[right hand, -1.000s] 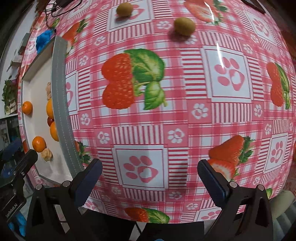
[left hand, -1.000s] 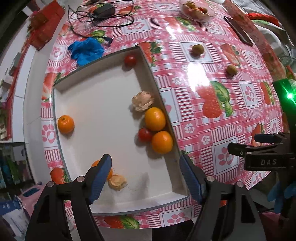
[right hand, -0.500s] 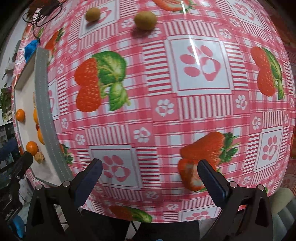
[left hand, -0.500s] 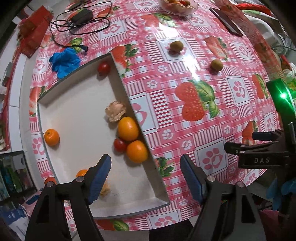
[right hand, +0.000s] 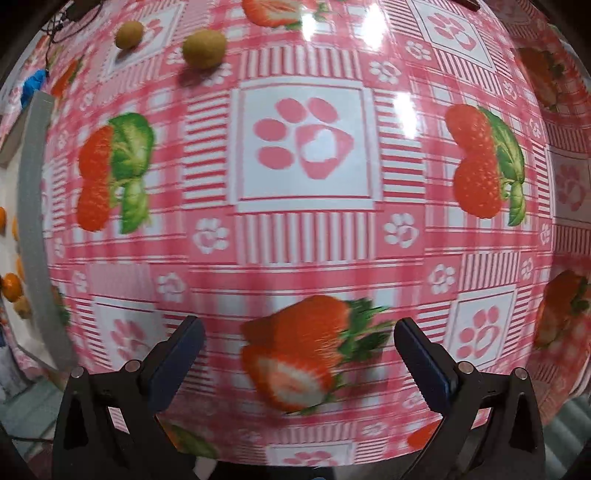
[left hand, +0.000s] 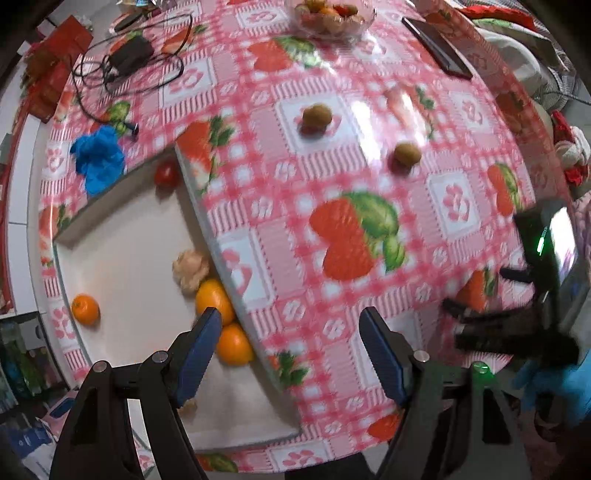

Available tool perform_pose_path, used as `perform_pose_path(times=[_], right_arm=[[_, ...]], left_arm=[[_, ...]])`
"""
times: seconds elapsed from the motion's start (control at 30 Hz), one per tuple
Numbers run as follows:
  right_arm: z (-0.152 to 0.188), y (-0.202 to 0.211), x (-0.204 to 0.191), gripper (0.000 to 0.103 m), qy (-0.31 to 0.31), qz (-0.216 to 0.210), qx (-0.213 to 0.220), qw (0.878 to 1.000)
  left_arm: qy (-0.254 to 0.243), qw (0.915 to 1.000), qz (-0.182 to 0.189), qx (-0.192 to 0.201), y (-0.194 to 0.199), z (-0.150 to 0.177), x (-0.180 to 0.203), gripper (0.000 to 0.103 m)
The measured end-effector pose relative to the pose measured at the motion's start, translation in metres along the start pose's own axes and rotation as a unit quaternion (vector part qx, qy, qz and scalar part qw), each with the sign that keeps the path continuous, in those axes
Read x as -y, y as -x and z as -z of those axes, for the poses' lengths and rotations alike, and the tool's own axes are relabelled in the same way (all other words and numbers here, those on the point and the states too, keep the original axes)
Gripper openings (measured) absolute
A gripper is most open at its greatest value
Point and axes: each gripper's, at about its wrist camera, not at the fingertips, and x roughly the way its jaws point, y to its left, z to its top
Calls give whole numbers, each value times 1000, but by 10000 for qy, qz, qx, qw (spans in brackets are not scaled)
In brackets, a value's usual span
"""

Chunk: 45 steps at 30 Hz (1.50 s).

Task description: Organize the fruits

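A white tray (left hand: pixel 122 258) lies on the left of the pink strawberry-print table. It holds oranges (left hand: pixel 212 297), a small tangerine (left hand: pixel 85 308), a red tomato (left hand: pixel 167 173) and a pale husked fruit (left hand: pixel 191 270). Two brown kiwis (left hand: pixel 317 115) (left hand: pixel 406 154) lie loose on the cloth; they also show in the right wrist view (right hand: pixel 204 48) (right hand: pixel 129 34). My left gripper (left hand: pixel 291 332) is open and empty above the tray's right rim. My right gripper (right hand: pixel 297 349) is open and empty over bare cloth; it shows blurred in the left wrist view (left hand: pixel 513 332).
A glass bowl of fruit (left hand: pixel 334 14) stands at the table's far edge. A blue glove (left hand: pixel 99 157) lies beside the tray's far corner. A black charger and cable (left hand: pixel 129 59) lie at the back left, a dark phone (left hand: pixel 436 51) at the back right.
Both grippers have moved right and forward over the table. The tray has slid toward the left of both views and the kiwis appear closer. Both stay open.
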Motion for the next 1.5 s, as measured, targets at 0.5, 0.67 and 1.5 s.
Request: perform_pose_path(times=[0.5,0.67,1.5], right_arm=[[10,-20,52,103,7,-39,258,9997],[20,-29,47,103,8,-22,399,9992],[23,-27,44,103,22,5,471,9989]], left_arm=[[436,9990,48,87,-22,-78,12,80],[388,9991,42,-139,-39,-69,23,80],[322,9989,62,-339,-49,-54,27,80]])
